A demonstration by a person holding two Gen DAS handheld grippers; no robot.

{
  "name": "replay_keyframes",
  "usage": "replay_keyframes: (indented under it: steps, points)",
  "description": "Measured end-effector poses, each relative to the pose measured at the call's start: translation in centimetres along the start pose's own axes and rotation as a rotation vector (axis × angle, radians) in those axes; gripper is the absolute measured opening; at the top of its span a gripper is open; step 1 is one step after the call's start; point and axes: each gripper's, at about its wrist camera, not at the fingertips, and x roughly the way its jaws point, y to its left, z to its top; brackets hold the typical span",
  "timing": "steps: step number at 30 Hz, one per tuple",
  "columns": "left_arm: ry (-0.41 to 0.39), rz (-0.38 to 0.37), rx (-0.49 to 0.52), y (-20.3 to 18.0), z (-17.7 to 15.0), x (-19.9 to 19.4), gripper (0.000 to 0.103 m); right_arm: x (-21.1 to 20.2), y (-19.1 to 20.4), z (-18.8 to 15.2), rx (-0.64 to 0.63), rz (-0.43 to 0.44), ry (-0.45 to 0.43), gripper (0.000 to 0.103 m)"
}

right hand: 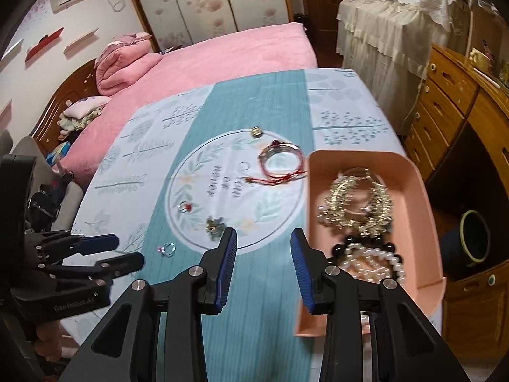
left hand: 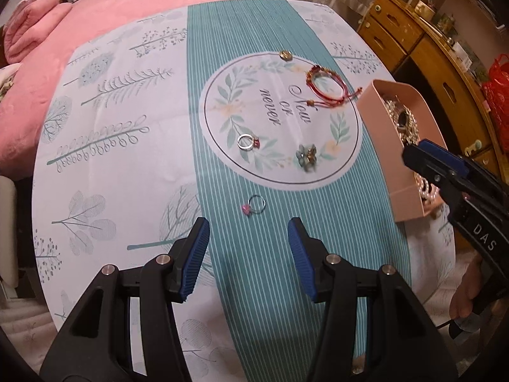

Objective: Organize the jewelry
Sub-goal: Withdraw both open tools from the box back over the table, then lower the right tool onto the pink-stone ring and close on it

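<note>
Table [left hand: 127, 165]: pink-stone ring [left hand: 255, 205] at 12 o'clock of left gripper [left hand: 248, 256] (jaws apart, empty); right gripper [right hand: 264, 264] likewise empty beside tray [right hand: 423, 197].

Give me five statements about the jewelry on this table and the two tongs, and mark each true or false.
1. Both tongs, left tongs and right tongs, are open and hold nothing. True.
2. The pink box is empty. False: it holds gold chains and a pearl bracelet.
3. The red cord bracelet lies on the tablecloth, outside the box. True.
4. The ring with the pink stone lies inside the white circle on the cloth. False: it lies on the teal stripes, just outside the circle and nearest the left tongs.
5. The flower-shaped piece sits in the box. False: it lies inside the white circle.
</note>
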Motion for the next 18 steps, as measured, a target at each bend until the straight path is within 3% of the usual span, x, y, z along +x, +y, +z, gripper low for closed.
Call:
replay_keyframes:
  steps: [12, 18]
  points:
    - [0.000, -0.006, 0.059, 1.8, 0.3, 0.6, 0.048, 2.2, 3.3, -1.8, -0.008, 0.063, 0.074, 0.036]
    - [-0.001, -0.022, 0.026, 4.9, 1.2, 0.4, 0.048, 3.4, 5.9, -3.0, -0.002, 0.101, 0.098, 0.036]
